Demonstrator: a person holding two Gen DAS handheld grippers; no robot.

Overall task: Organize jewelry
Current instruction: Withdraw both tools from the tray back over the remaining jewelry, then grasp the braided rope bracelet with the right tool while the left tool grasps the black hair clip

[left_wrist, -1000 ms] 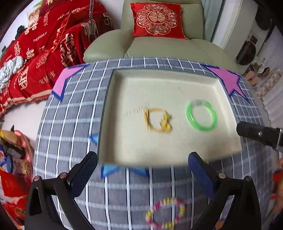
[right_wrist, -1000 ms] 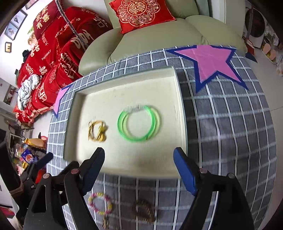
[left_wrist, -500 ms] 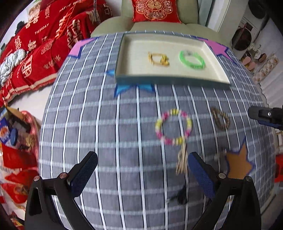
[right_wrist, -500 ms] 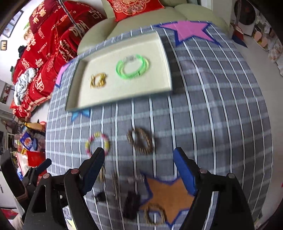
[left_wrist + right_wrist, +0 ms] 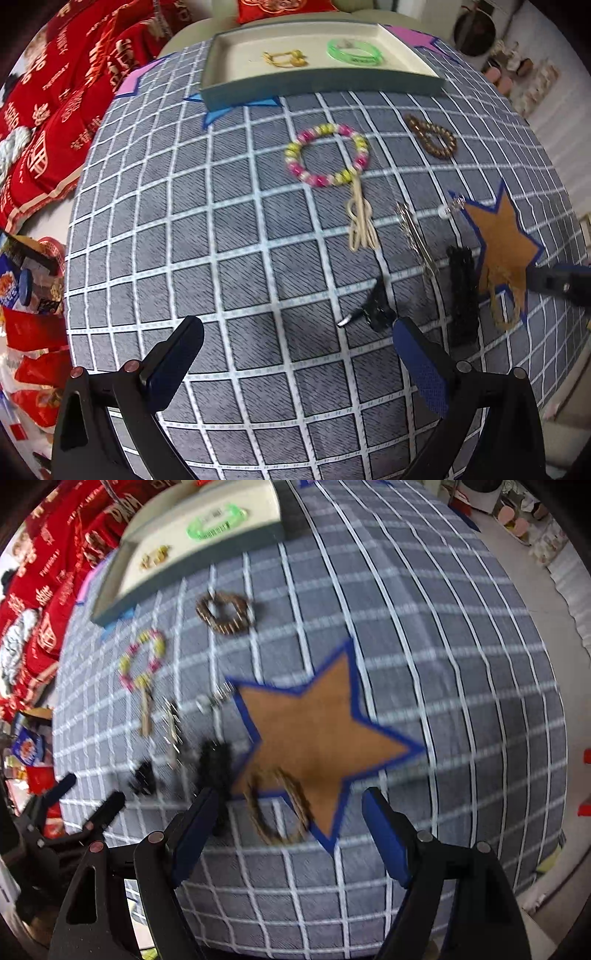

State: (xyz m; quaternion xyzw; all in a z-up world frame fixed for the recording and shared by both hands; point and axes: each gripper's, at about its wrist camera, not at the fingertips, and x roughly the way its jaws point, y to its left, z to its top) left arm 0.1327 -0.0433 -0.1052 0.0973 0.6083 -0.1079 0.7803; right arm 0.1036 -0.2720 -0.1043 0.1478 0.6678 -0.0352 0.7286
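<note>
Grey checked tablecloth (image 5: pixel 229 236), red bedding (image 5: pixel 55 110)

tray (image 5: pixel 317 86): green bangle (image 5: pixel 354 52), gold piece (image 5: pixel 284 59) | cloth: beaded bracelet (image 5: pixel 327 155); brown bracelet (image 5: pixel 432 136)

Two bracelets (image 5: pixel 321 57) in tray (image 5: pixel 317 86); others lie before it.

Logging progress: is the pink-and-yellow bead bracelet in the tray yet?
Out. The bead bracelet lies on the checked cloth, before the tray.
</note>
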